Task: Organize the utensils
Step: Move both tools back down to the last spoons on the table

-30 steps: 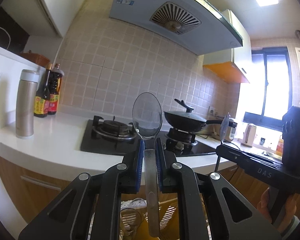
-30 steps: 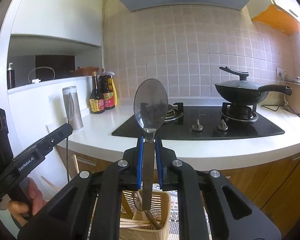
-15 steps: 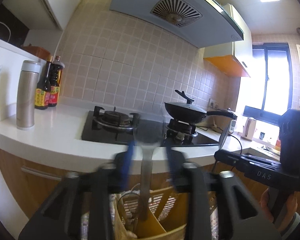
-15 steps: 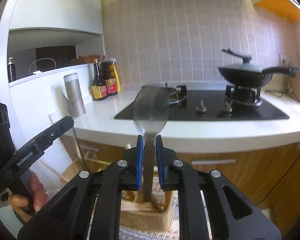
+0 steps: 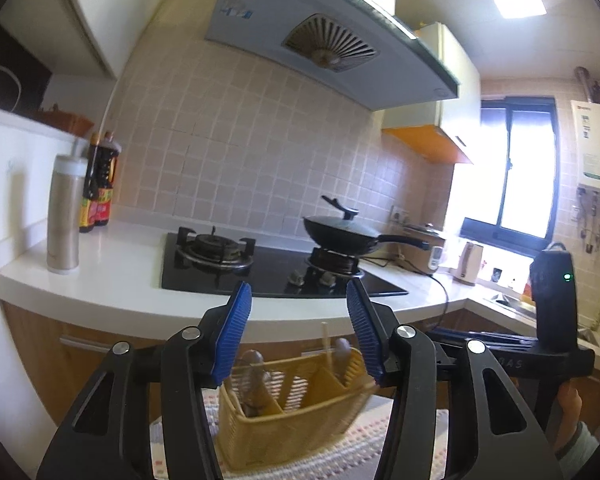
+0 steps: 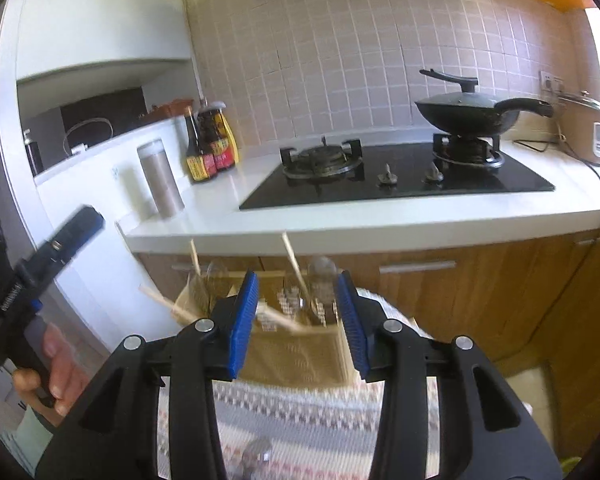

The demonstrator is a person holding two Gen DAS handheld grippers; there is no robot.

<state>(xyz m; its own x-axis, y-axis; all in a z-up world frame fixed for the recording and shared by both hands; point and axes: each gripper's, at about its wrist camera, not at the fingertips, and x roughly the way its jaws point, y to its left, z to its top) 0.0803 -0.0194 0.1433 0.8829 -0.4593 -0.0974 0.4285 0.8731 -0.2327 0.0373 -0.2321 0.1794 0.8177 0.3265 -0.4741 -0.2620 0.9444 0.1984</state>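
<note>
A tan woven utensil basket [image 5: 296, 412] with dividers stands on a patterned mat. My left gripper [image 5: 298, 332] is open and empty just above it. Spoon bowls [image 5: 252, 364] stick up from its compartments. In the right wrist view the same basket [image 6: 292, 352] holds spoons [image 6: 322, 276] and wooden chopsticks [image 6: 292, 260]. My right gripper [image 6: 296, 320] is open and empty in front of it. The left gripper shows at the left edge [image 6: 40, 264], the right one at the right edge [image 5: 556, 320]. A blurred spoon-like object [image 6: 256, 452] lies on the mat.
A white counter [image 5: 112, 280] carries a black gas hob [image 5: 260, 268], a lidded black wok [image 5: 348, 232], a steel flask [image 5: 64, 216] and sauce bottles [image 5: 100, 184]. Wooden cabinet fronts [image 6: 480, 288] stand behind the basket. A rice cooker [image 6: 584, 128] sits at the right.
Both grippers have opened and let go of their spoons, which now stand in the basket. Both views have dropped toward the basket.
</note>
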